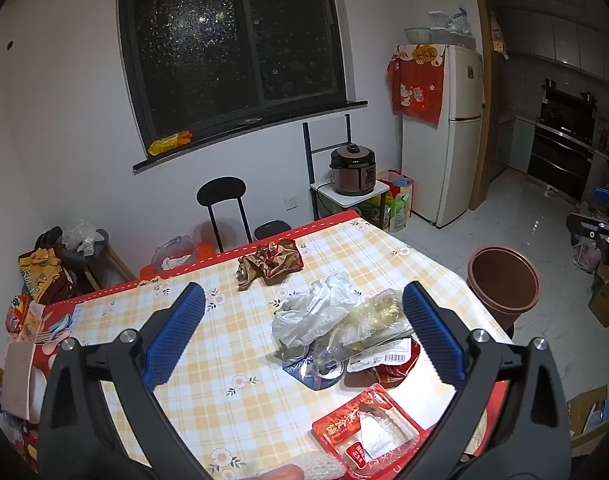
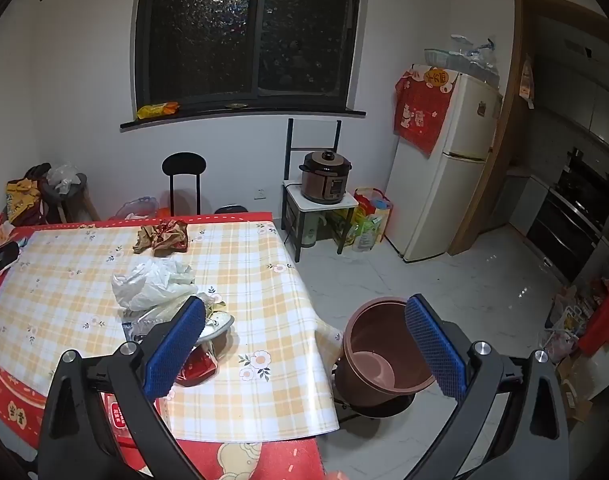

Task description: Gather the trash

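Observation:
Trash lies on the checked tablecloth [image 1: 232,392]: a crumpled brown and red wrapper [image 1: 270,264] at the far side, a white plastic bag [image 1: 318,312] in the middle, clear and silver packaging [image 1: 368,328] beside it, and a red food tray [image 1: 368,428] near the front edge. My left gripper [image 1: 304,336] hovers open above the table with the pile between and beyond its blue pads, touching nothing. My right gripper [image 2: 304,344] is open too, over the table's right edge [image 2: 304,292]. A brown bin [image 2: 380,360] stands on the floor just beyond it, empty inside.
A black chair [image 1: 224,208] stands behind the table. A pressure cooker [image 1: 352,168] sits on a small rack by the white fridge [image 1: 444,132]. Cardboard boxes [image 1: 604,300] and bags crowd the floor on the right. A cluttered stool [image 2: 64,188] stands at the far left.

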